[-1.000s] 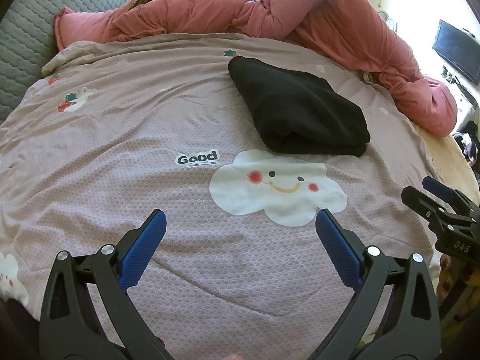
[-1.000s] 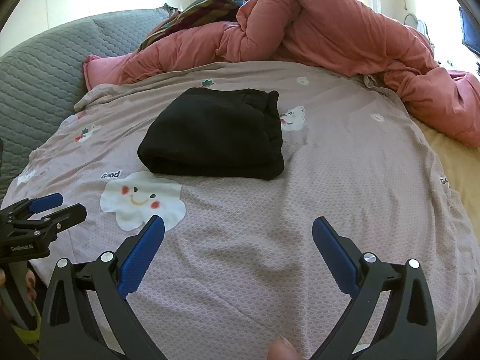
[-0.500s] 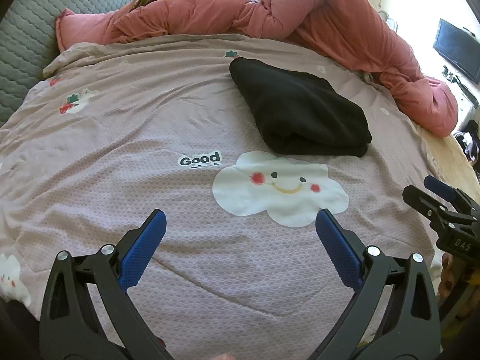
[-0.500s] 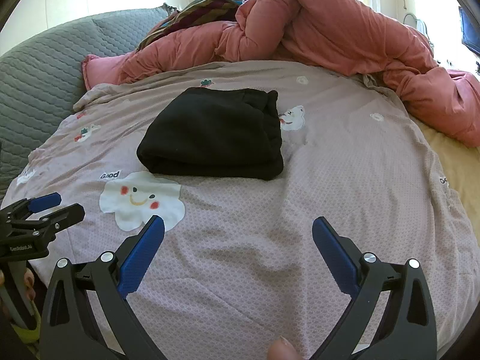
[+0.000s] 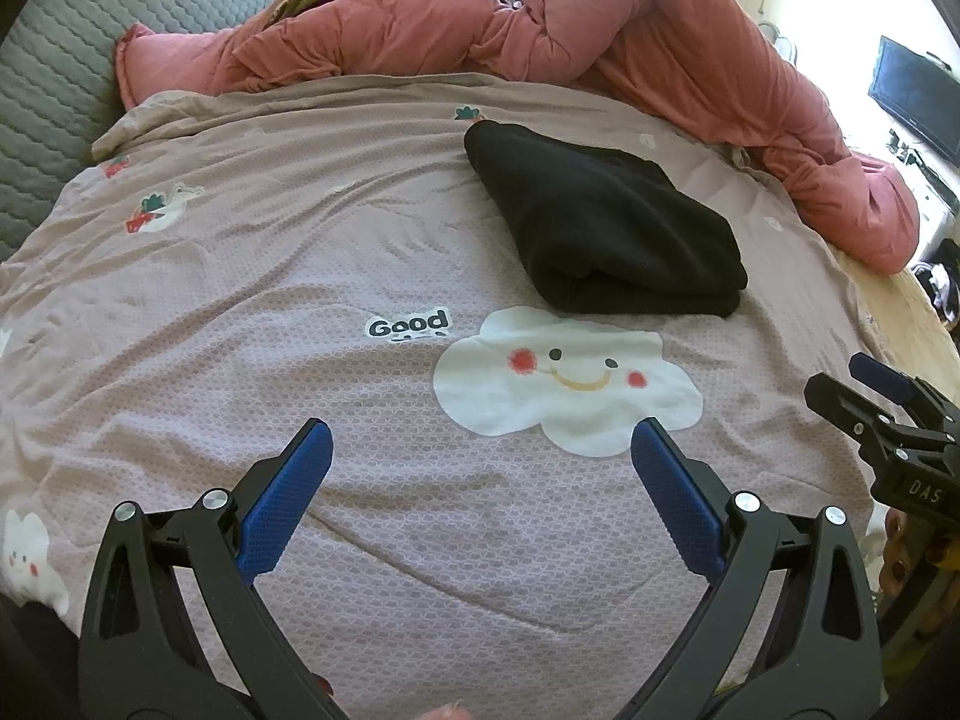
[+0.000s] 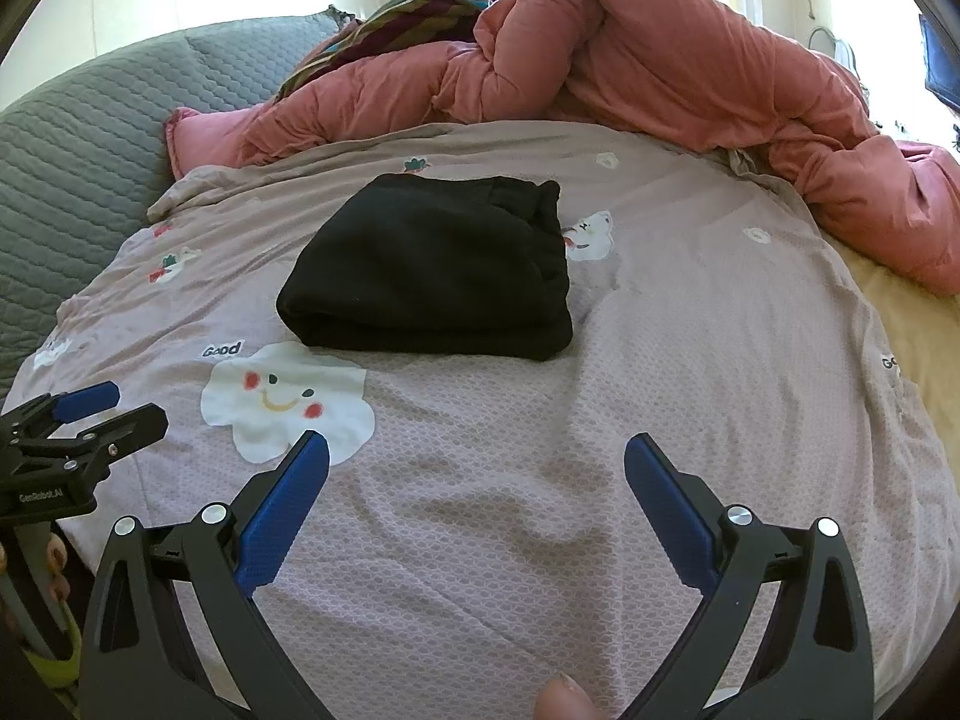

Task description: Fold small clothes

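A folded black garment (image 6: pixel 432 267) lies on the mauve cartoon-print bedsheet (image 6: pixel 690 360), at about 12 o'clock from the right gripper (image 6: pixel 477 501) and 1 o'clock from the left gripper (image 5: pixel 480 480). Both tools hover near the bed's front edge with jaws spread wide, holding nothing, well apart from the cloth. The bundle looks already folded; the risk, by this view, is that a one-sided pinch at its loose upper layers drags the stack open, or a low approach snags the wrinkled sheet beside the smiling cloud print (image 5: pixel 567 390).
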Demonstrator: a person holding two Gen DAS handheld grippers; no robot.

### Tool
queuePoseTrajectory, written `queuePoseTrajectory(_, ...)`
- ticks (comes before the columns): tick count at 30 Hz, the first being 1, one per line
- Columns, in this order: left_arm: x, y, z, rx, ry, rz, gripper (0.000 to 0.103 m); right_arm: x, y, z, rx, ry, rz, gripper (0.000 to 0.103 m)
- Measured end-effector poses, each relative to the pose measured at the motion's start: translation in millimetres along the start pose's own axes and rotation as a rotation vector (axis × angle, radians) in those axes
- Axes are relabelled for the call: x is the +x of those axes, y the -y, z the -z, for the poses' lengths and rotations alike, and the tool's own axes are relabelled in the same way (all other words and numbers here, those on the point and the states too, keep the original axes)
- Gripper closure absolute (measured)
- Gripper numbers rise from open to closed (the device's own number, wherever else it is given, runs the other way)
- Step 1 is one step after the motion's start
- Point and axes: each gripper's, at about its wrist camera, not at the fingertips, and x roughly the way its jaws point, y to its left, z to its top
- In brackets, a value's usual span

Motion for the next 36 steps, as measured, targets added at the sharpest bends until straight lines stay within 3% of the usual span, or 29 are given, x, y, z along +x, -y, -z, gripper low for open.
queuePoseTrajectory(36,-1.5,-5.4,-1.3,-0.01,0.001,-0.001,0.01,2.5,1.9,2.5,0.005,-0.008,0.016,0.005)
